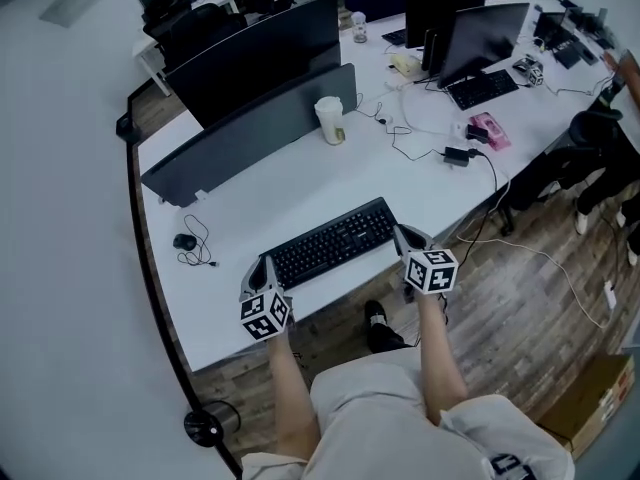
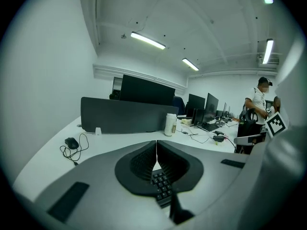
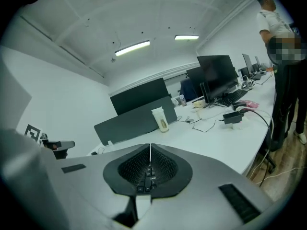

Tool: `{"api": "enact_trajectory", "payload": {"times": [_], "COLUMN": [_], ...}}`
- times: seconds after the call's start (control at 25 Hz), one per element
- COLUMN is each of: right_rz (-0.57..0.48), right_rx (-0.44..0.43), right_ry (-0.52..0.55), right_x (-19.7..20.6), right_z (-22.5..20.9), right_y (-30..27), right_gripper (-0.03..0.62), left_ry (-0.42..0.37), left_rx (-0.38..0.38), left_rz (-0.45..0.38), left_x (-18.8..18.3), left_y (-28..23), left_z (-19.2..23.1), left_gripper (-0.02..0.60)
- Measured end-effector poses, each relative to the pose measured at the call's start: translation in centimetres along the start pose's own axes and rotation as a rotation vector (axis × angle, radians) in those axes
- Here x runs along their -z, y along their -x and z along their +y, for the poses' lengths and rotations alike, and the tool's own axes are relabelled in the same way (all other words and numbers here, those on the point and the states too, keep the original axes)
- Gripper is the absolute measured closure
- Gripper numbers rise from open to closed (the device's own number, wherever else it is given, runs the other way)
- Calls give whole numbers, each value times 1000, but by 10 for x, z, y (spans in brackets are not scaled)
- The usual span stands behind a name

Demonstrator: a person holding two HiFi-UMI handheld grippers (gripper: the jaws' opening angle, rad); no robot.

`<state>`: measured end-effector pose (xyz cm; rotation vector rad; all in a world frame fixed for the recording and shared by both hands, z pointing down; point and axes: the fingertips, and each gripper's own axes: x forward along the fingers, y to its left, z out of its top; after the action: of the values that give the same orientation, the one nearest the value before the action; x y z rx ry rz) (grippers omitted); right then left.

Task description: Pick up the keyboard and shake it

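Note:
The black keyboard [image 1: 335, 243] lies slantwise over the white desk [image 1: 230, 308], close to its front edge, with one gripper at each end. My left gripper [image 1: 266, 268] is shut on its left end. My right gripper [image 1: 400, 236] is shut on its right end. In the left gripper view the jaw tips of the left gripper [image 2: 156, 143] meet, and keys of the keyboard [image 2: 162, 186] show in the hollow between the pads. The right gripper view is alike: the right gripper [image 3: 150, 147] is closed, with the keyboard [image 3: 145, 176] between its pads. Whether the keyboard is off the desk I cannot tell.
A dark divider panel [image 1: 250, 133] and a paper cup [image 1: 330, 120] stand behind the keyboard. A mouse with a coiled cable [image 1: 184, 241] lies to the left. Monitors [image 1: 480, 33], a second keyboard [image 1: 482, 88], a power adapter [image 1: 458, 154] and cables sit at the right. A person [image 2: 259, 104] stands beyond the desk.

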<state>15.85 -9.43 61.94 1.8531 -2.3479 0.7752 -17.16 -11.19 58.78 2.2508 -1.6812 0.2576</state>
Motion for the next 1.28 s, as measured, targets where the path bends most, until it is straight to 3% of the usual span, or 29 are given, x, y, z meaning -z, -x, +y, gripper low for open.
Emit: {"api": "enact_trajectory", "payload": {"times": [0.28,0.44,0.68,0.84,1.0,1.16,1.2,1.28], "right_rz": [46,51,34,114,183,282,309,349], "right_rx": [-53,-56,-17,-41,-71,-61,-59,-87], "right_ry": [39,27,40,8,-66,-57,-59,-69], "right_x": [-28,-43,-47,-28,-3,26,38,54], "right_z": [-40,-64,-88,-91,-99,-118,-120,-121], "right_y": [-55,-83,-123,-139,-149,-146,-143,-143], "right_gripper": [554,553,554,554,554,553,553,550], "left_ry": [8,39,84,165,308,418,438,481], "left_rx": [-30,-63,-142,-188,-222,-242,-247,-217], "left_rz": [35,1,-3,80,168,247,268,288], "left_x": [-4,-23,-17,26,85,136,147,157], "left_y": [-61,-86,-85,-58,-43,-47,-44,-47], "left_z": [0,8,52,88,120,135,137,135], "left_gripper": [565,565,565,565,563,560,549,456]}}
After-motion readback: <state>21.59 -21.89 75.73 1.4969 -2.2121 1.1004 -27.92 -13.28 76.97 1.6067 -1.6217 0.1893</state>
